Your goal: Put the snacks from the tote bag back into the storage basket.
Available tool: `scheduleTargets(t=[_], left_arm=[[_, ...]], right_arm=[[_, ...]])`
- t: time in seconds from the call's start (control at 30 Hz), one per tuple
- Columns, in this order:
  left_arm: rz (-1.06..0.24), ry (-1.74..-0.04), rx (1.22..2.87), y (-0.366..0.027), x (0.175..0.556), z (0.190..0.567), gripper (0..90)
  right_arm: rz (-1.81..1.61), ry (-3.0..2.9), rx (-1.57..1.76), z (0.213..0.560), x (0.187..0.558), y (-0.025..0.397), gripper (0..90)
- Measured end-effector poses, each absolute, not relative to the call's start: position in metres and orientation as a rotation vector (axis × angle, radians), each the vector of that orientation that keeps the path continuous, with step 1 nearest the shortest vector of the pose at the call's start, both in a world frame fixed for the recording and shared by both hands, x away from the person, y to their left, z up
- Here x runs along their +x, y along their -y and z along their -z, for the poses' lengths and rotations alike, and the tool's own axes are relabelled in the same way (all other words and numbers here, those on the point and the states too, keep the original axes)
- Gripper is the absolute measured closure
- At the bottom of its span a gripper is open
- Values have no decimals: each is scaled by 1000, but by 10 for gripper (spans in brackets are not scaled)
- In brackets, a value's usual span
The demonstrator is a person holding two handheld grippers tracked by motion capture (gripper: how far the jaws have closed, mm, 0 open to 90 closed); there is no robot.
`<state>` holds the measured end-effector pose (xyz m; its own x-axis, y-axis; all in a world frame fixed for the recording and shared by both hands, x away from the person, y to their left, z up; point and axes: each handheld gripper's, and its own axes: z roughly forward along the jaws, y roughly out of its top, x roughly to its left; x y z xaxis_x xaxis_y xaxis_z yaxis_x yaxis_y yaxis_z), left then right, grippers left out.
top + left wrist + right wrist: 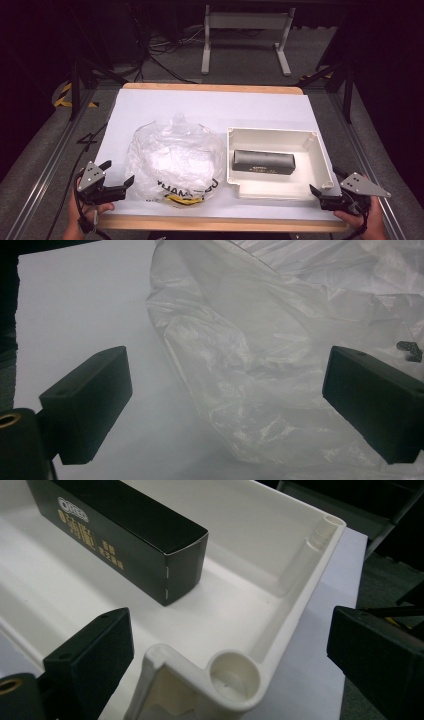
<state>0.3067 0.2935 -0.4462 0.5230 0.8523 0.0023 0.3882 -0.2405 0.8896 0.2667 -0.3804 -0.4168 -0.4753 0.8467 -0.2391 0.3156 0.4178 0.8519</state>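
High view has the black carton [263, 162] lying in the cream tray [320, 159], crumpled plastic bag [172, 160] alongside. Left gripper [119, 184] and right gripper [316, 192] both gape wide, empty; likely best to approach the carton squarely.

Crumpled clear plastic bag [172, 160] (yellow-black print at near edge) lies left of an open white tray [320, 160]; black box [263, 162] flat inside tray.
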Motion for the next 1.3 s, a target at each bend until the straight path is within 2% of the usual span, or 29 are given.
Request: scheduleTargets(t=[0.7, 1.3], left_arm=[[-661, -1041, 1771, -296, 311, 443, 66], [-660, -1045, 1773, -293, 316, 444, 66]], right_arm=[[-1000, -1997, 999, 435, 265, 382, 52], [-991, -1968, 1017, 434, 261, 380, 46]])
